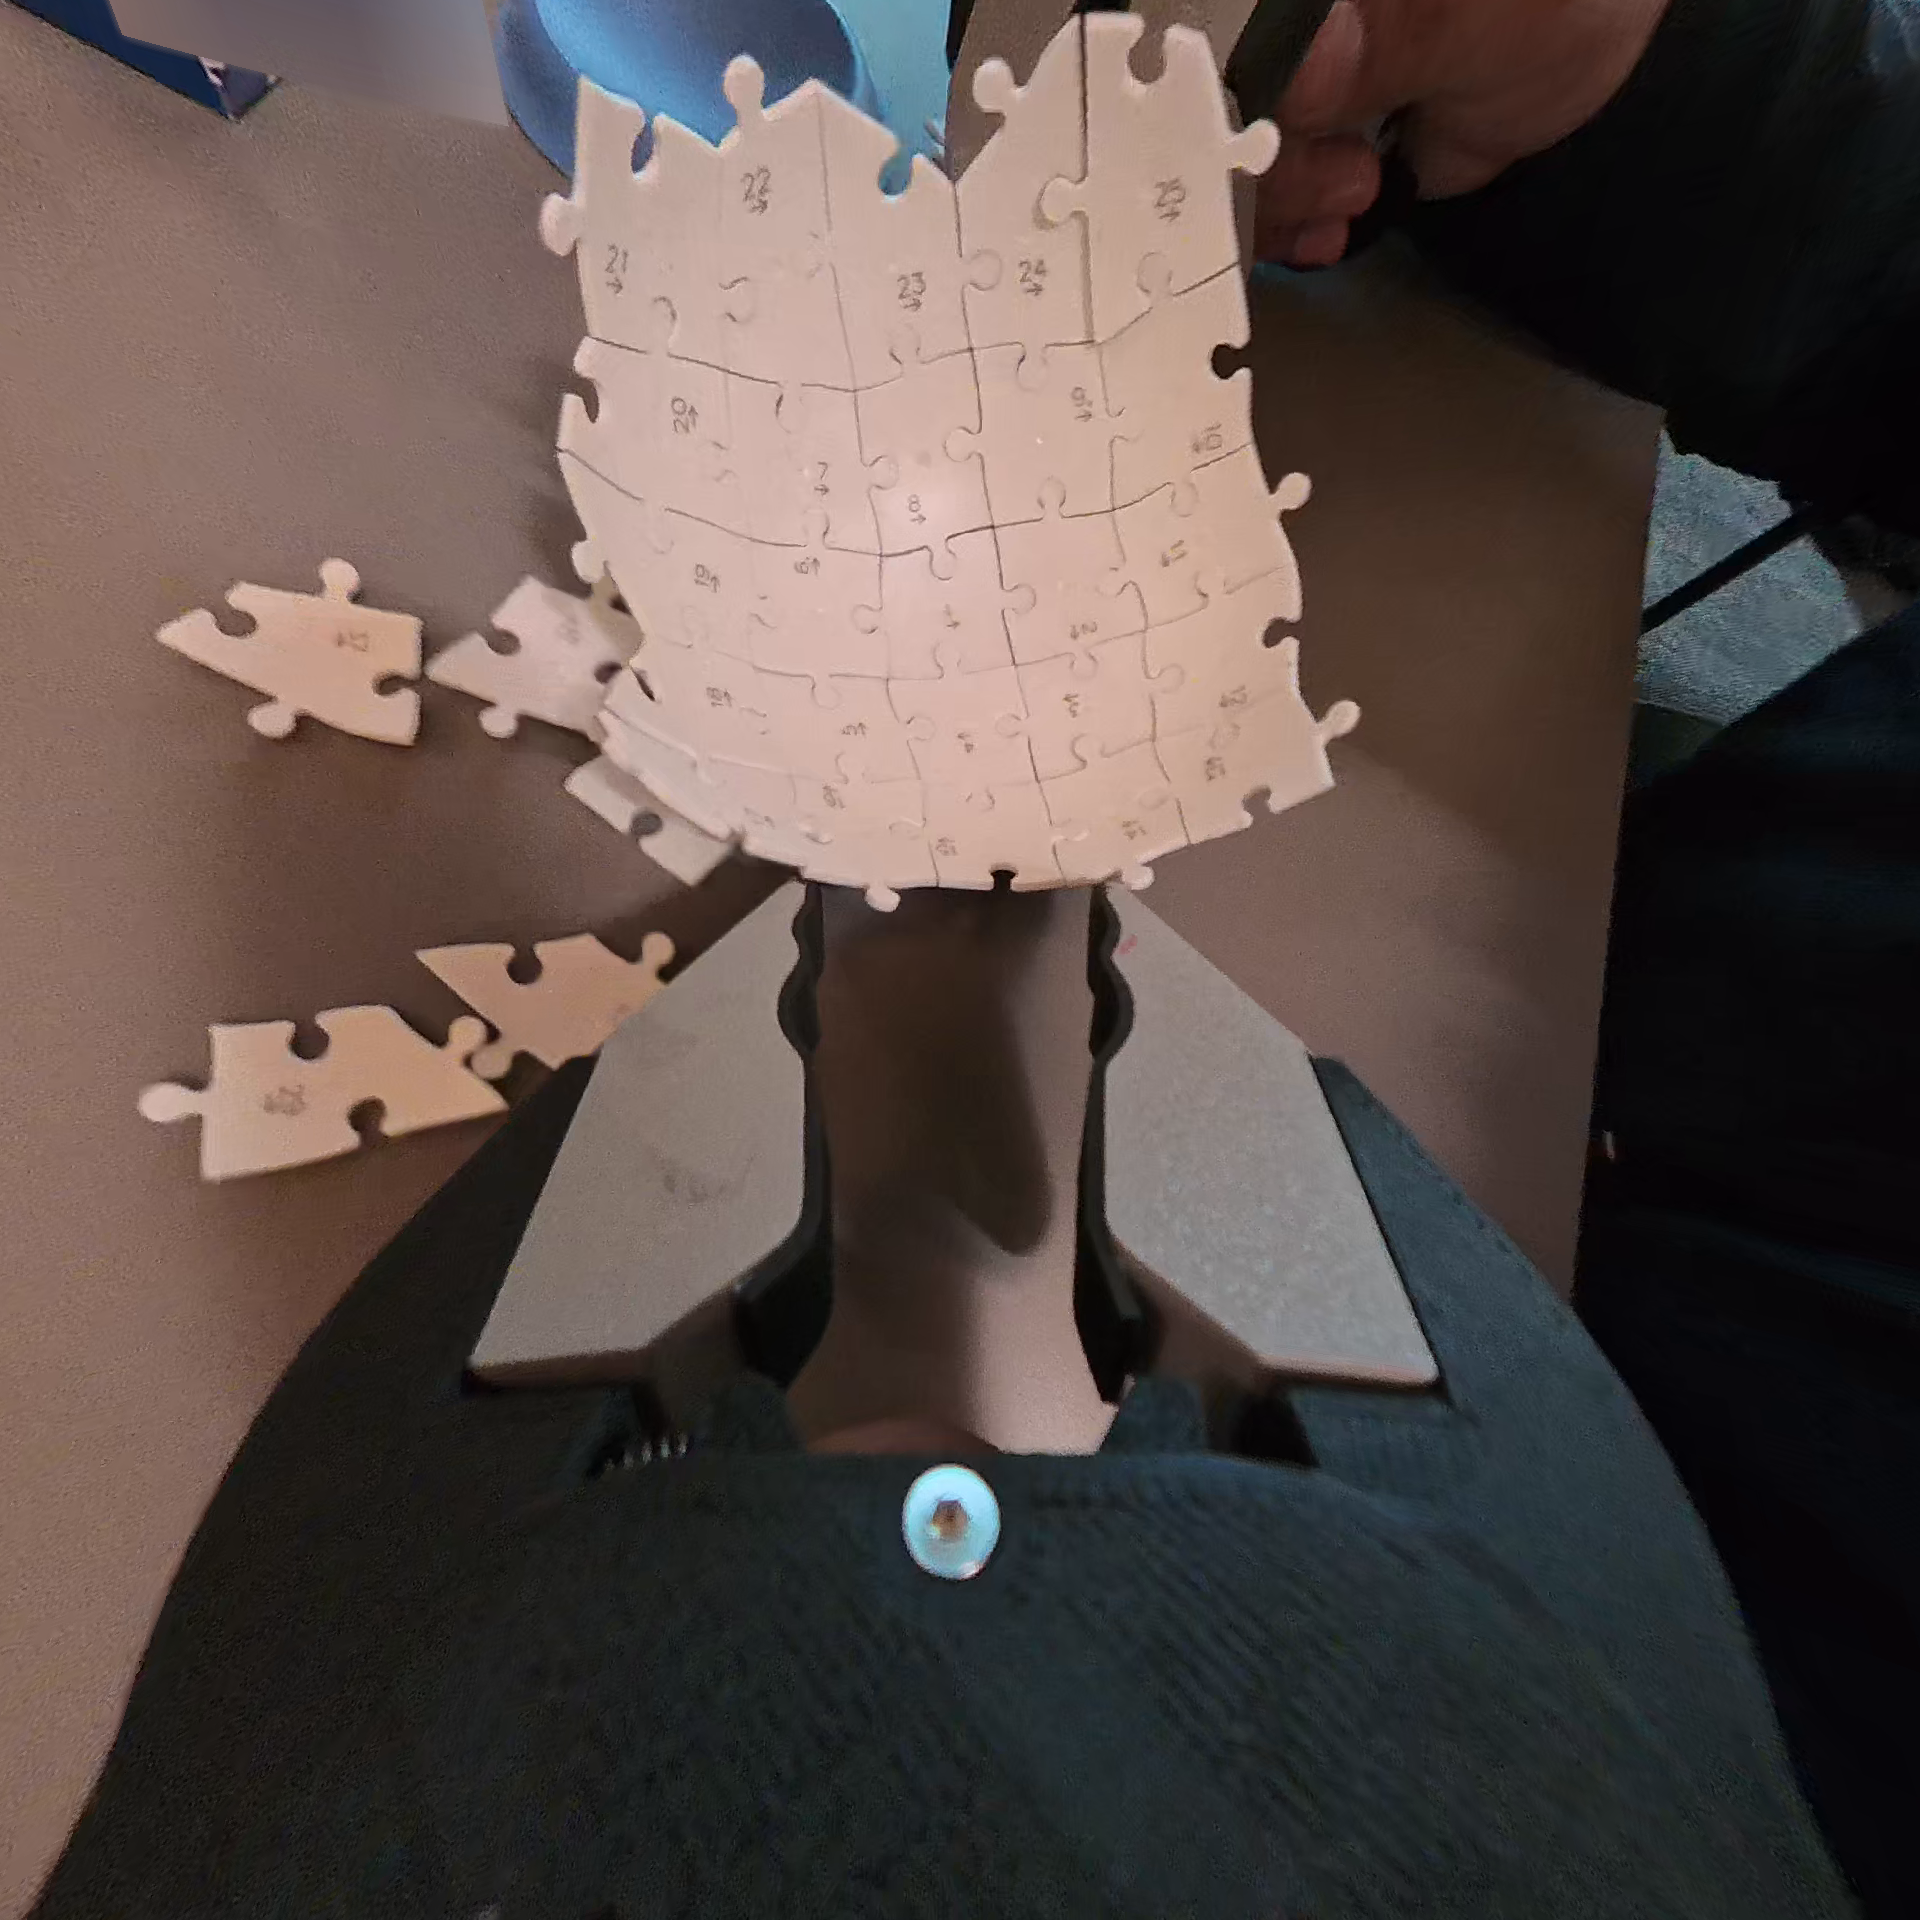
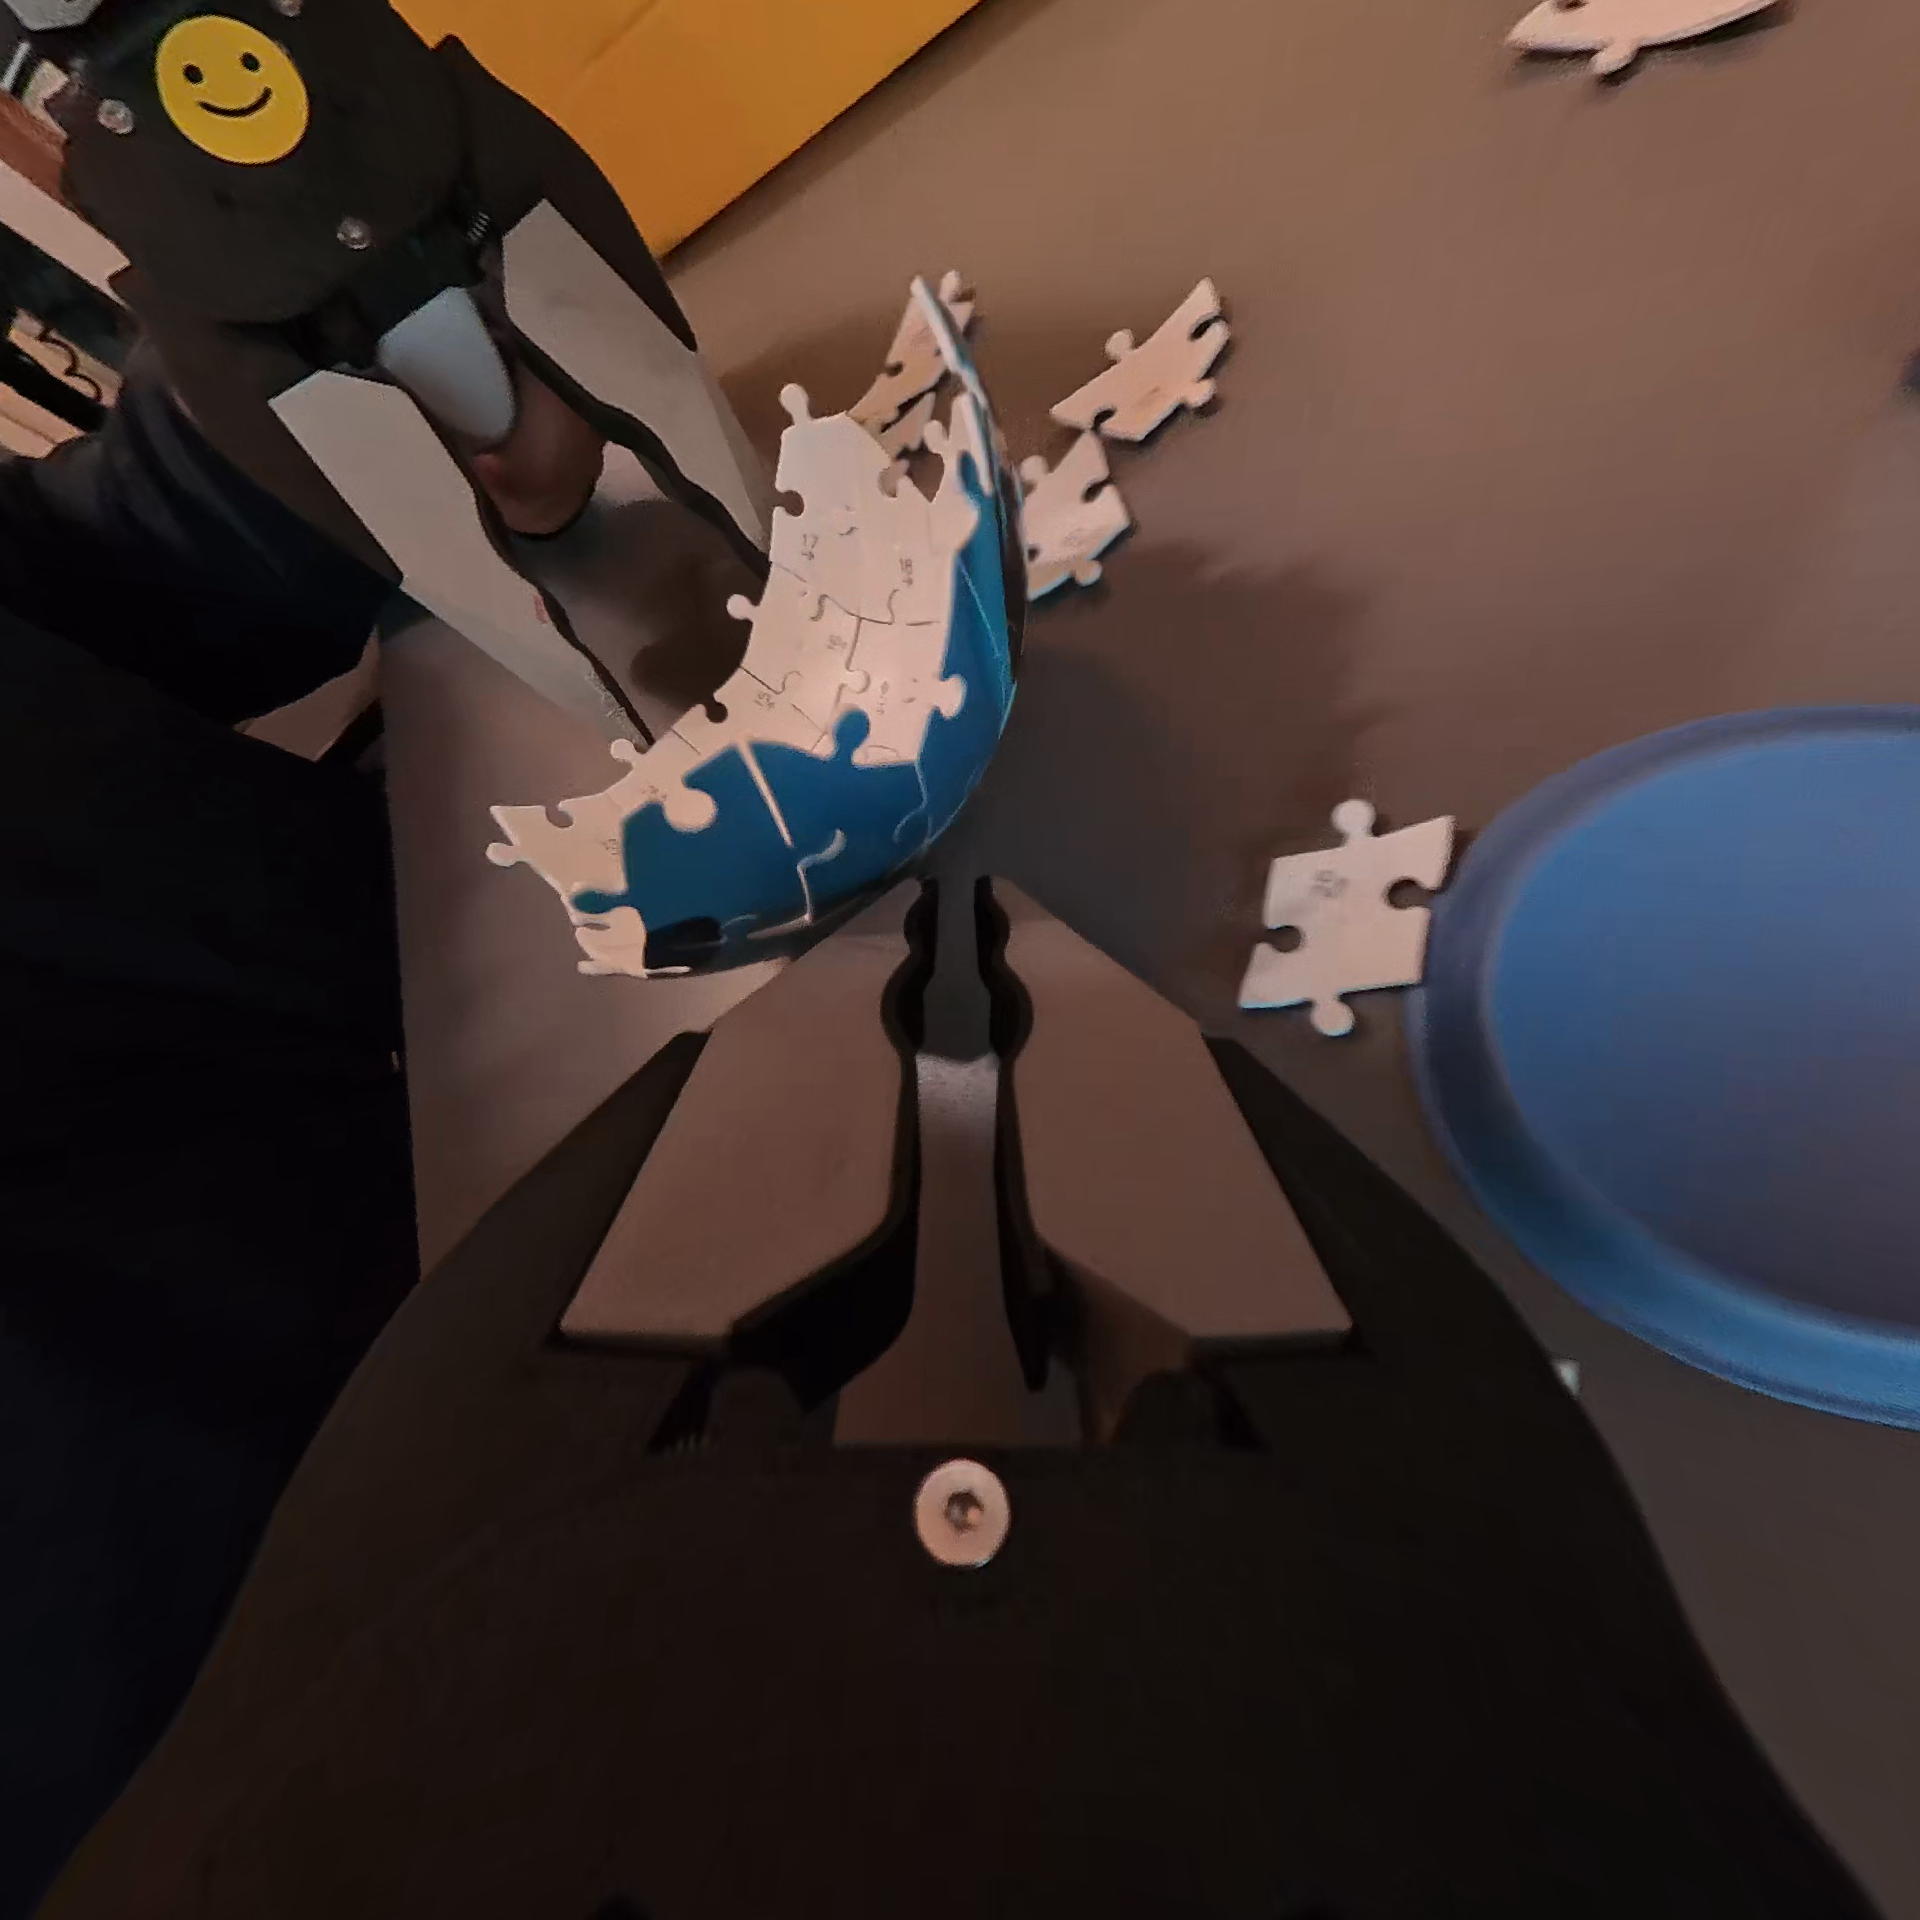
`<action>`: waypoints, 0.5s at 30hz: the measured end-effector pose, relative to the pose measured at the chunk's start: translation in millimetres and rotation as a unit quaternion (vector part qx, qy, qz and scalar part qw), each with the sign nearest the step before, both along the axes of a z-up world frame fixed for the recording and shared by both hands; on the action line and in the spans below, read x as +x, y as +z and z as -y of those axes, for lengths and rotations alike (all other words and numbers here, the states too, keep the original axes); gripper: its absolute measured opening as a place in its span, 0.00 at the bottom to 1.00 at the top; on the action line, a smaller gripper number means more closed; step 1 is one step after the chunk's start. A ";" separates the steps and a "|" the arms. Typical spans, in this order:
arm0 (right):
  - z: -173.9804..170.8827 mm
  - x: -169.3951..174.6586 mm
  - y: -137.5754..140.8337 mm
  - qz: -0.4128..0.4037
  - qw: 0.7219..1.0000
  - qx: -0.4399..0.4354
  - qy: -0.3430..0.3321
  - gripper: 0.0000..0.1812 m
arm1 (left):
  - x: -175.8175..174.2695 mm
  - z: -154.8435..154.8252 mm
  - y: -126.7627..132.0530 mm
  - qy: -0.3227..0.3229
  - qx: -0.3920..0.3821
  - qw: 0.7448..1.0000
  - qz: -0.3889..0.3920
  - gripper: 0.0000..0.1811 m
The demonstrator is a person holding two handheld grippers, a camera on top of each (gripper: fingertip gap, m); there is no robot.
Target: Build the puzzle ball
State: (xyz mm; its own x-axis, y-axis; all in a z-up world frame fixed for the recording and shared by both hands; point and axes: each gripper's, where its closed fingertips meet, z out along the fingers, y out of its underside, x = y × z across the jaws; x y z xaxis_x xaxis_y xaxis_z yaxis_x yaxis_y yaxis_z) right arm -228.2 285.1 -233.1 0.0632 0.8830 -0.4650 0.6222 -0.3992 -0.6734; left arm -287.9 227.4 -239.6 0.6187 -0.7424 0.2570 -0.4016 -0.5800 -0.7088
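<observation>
White half-built puzzle ball (image 1: 935, 540) held above brown surface (image 1: 260, 364), knobbed rim free all round | loose pieces (image 1: 301, 655) lie left | left gripper (image 1: 951, 904) jaws nearly closed at its lower edge | right gripper (image 2: 956, 894) jaws pinch its blue side | blue dish (image 2: 1704, 1049) near

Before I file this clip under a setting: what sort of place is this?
Probably an office or lab workspace, though little of the room shows. A plain brown table carries loose puzzle pieces, grey carpet lies beyond its edge, and a yellow box sits at the back.
</observation>
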 end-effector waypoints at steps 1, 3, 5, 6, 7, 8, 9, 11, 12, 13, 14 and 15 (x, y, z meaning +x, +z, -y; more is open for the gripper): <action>4.4 -0.5 -0.3 -0.001 1.000 -0.002 0.004 0.02 | 0.0 3.9 0.0 -0.002 -0.001 1.000 0.004 0.27; 11.6 -1.3 -0.9 -0.002 1.000 -0.004 0.009 0.02 | -0.9 10.2 0.0 -0.006 -0.001 1.000 0.004 0.27; 17.4 -2.1 -1.4 -0.004 1.000 -0.006 0.014 0.02 | -2.1 14.3 -0.3 -0.009 0.001 1.000 -0.001 0.27; 19.3 -2.3 -2.2 -0.003 1.000 -0.007 0.016 0.03 | -2.5 15.6 -0.4 -0.010 0.001 1.000 -0.002 0.27; 20.4 -2.1 -3.5 -0.001 1.000 -0.006 0.018 0.03 | -2.3 16.7 -0.4 -0.011 0.000 1.000 -0.002 0.27; 20.2 -1.6 -5.0 0.002 1.000 -0.005 0.018 0.04 | -2.3 17.1 -0.3 -0.012 0.000 1.000 -0.001 0.27; 19.1 -1.0 -6.1 0.005 1.000 -0.004 0.018 0.05 | -2.4 17.0 -0.3 -0.012 0.000 1.000 0.001 0.27; 13.9 1.5 -7.5 0.010 1.000 0.000 0.012 0.06 | -2.5 17.0 0.0 -0.013 -0.002 1.000 0.004 0.27; 9.0 3.8 -7.9 0.014 1.000 0.008 0.006 0.06 | -3.0 16.6 -0.1 -0.012 -0.001 1.000 0.005 0.27; 2.2 6.8 -7.8 0.019 1.000 0.022 -0.002 0.06 | -3.5 16.5 -0.1 -0.012 0.000 1.000 0.005 0.27; -6.5 10.1 -7.3 0.025 0.999 0.041 -0.014 0.06 | -3.9 16.8 0.0 -0.012 -0.001 1.000 0.007 0.27; -15.5 13.3 -6.1 0.029 0.997 0.061 -0.026 0.06 | -4.3 17.2 0.1 -0.012 -0.001 1.000 0.008 0.27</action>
